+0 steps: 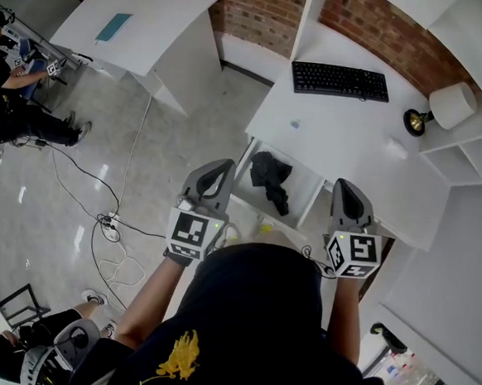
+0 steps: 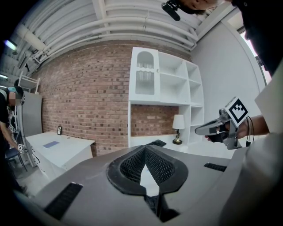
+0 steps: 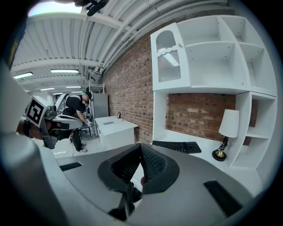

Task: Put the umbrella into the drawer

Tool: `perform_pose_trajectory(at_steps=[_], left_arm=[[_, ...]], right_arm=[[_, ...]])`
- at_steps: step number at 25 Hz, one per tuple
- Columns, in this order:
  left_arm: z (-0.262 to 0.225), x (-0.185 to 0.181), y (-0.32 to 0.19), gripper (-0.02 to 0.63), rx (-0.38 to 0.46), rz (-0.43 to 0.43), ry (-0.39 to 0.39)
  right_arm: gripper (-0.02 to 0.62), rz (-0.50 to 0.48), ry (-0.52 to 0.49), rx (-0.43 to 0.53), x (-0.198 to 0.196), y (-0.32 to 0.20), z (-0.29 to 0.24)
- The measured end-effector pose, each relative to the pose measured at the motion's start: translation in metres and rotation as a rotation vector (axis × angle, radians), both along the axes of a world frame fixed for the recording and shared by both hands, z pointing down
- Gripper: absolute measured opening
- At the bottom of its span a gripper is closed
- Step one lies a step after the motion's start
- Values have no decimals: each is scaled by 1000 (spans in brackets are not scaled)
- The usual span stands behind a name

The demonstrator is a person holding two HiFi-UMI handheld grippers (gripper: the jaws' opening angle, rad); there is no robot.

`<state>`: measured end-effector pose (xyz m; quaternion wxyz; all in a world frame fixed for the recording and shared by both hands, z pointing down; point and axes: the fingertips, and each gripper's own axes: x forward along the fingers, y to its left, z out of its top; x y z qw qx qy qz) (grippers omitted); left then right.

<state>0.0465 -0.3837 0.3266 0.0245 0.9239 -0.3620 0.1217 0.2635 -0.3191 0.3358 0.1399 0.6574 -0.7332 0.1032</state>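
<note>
Umbrella (image 1: 271, 180), a black folded bundle, lies inside the open drawer (image 1: 306, 187) under the white table (image 1: 346, 129), so the placing looks done and only shutting the drawer seems left. Both tools hang above the drawer's front, well clear of the bundle. The left tool (image 1: 220, 168) has its jaws together on nothing, and the right tool (image 1: 346, 189) is likewise closed and empty.

The main risk is in the push. The umbrella sits loosely bunched, and I cannot tell whether any part of it rises above the drawer's rim. If it does, it could snag under the table's edge and jam the drawer half shut. Narrow, closed tool tips could also slide off the smooth white front. A push on one side alone might skew the drawer in its runners.
</note>
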Motion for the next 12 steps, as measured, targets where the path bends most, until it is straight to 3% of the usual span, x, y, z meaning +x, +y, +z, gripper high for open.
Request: perform_pose_trajectory(at_steps=[12], left_arm=[[6,-5,1,17,-2,-1,1]], right_arm=[[2,2,-9,-6,-3,3,4]])
